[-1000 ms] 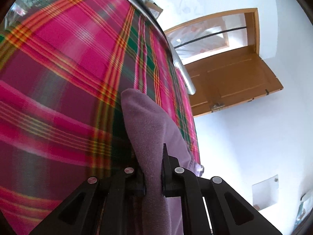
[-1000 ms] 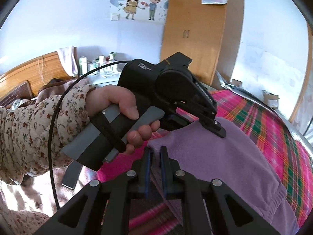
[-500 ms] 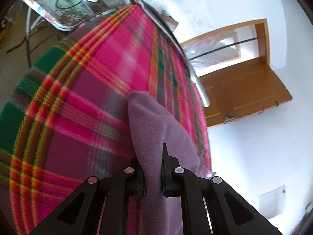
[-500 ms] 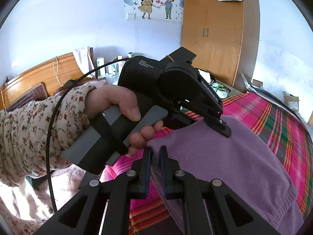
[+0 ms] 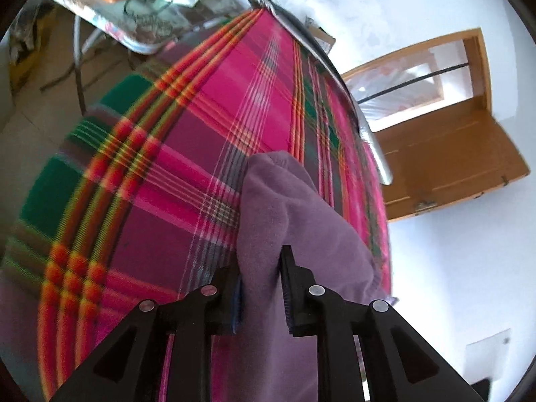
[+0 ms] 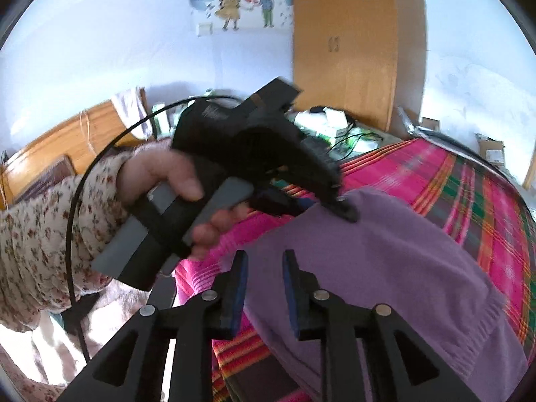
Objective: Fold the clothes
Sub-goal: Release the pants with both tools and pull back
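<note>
A purple fleece garment (image 5: 294, 214) lies folded on the pink plaid blanket (image 5: 167, 167) of a bed. My left gripper (image 5: 259, 281) has its fingers slightly apart, and a ridge of the purple cloth still stands between them. In the right wrist view the garment (image 6: 385, 261) spreads to the right over the blanket (image 6: 485, 207). My right gripper (image 6: 264, 278) is open just above the garment's near edge, with its blue pads (image 6: 239, 288) clear of the cloth. A hand (image 6: 160, 174) in a floral sleeve holds the left gripper (image 6: 326, 209), whose tip rests on the garment's far edge.
A cluttered side table (image 5: 134, 10) stands past the bed's far corner. A metal bed rail (image 5: 372, 140) runs along the blanket's right edge, with a wooden door (image 5: 445, 167) behind it. A wardrobe (image 6: 351, 50) and a wooden headboard (image 6: 50, 154) stand by the wall.
Both grippers' fingers have spread apart; the right one has let go of the garment's edge. The left wrist view has swung to show more of the bed and the side table.
</note>
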